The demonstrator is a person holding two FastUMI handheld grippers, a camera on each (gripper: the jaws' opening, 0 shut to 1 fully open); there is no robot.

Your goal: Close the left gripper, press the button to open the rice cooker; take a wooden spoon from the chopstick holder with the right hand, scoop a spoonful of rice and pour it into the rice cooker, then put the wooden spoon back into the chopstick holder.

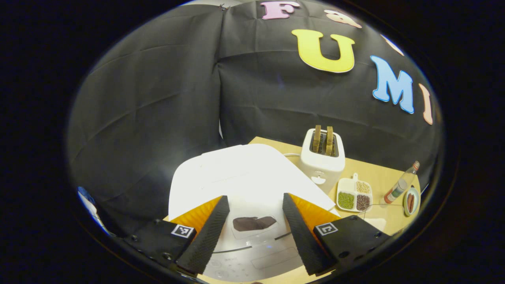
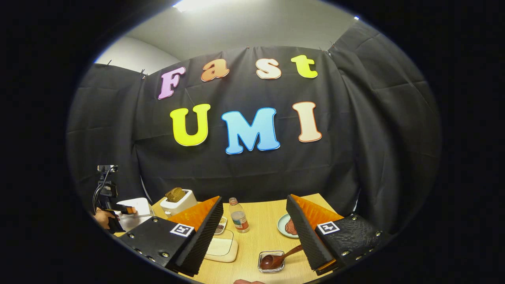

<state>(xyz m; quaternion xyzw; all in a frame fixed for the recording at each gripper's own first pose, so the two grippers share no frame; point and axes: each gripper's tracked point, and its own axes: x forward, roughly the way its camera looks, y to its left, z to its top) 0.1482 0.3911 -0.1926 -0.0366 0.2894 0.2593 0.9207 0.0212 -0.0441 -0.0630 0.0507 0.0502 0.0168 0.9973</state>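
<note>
In the left gripper view the white rice cooker point(image 1: 236, 169) lies right under me with its lid down. A dark button point(image 1: 252, 223) sits on its front, between my fingers and below them. My left gripper point(image 1: 255, 199) hovers over it, open, holding nothing. In the right gripper view my right gripper point(image 2: 253, 200) stands open above the table. A wooden spoon point(image 2: 276, 259) rests with its bowl in a small clear dish point(image 2: 271, 268), its handle running toward my right finger. Far left, a hand holds the left gripper point(image 2: 125, 210) over the rice cooker point(image 2: 136, 219).
A white toaster point(image 1: 321, 157) with two toast slices stands behind the cooker. Right of it are a divided dish of grains point(image 1: 354, 195), a bottle point(image 1: 400, 183) and a small plate point(image 1: 411, 201). In the right gripper view a bottle point(image 2: 238, 216), a plate point(image 2: 285, 227) and a cream flat box point(image 2: 223, 247) lie on the wooden table point(image 2: 260, 236).
</note>
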